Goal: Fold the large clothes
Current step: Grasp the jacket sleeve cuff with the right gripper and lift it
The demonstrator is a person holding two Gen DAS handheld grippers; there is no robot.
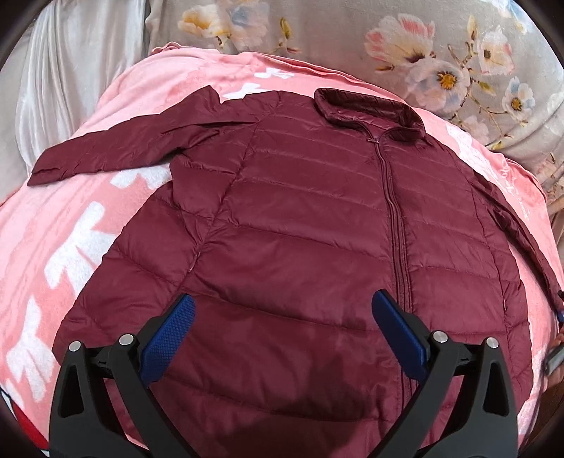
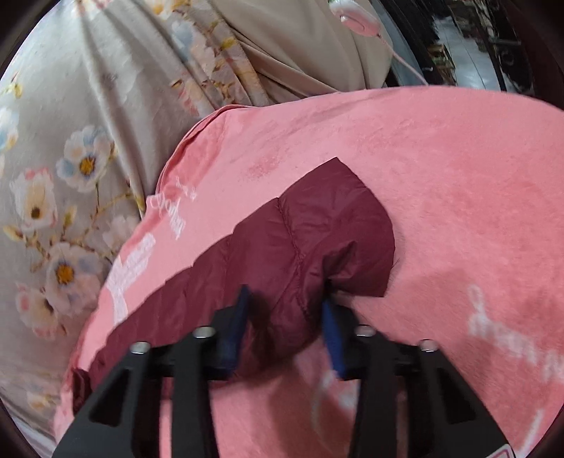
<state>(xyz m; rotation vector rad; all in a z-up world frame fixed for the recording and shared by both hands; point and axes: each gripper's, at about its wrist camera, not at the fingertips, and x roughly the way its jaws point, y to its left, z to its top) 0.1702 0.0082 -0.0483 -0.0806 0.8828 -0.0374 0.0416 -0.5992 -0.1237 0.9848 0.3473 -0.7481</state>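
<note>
A maroon quilted jacket (image 1: 299, 229) lies flat and zipped, front up, on a pink blanket (image 1: 88, 225). Its collar (image 1: 370, 109) points away and one sleeve (image 1: 116, 148) stretches out to the left. My left gripper (image 1: 282, 317) is open above the jacket's lower front and holds nothing. In the right wrist view the other sleeve (image 2: 317, 232) lies on the pink blanket (image 2: 458, 193), its cuff pointing away. My right gripper (image 2: 287, 310) has its two blue pads on either side of this sleeve, pressing into the fabric.
A grey floral sheet (image 1: 440, 53) covers the bed beyond the blanket, also in the right wrist view (image 2: 70, 158). A pale curtain (image 1: 70, 70) hangs at the far left. A pink and white device with a cord (image 2: 356, 17) lies at the top.
</note>
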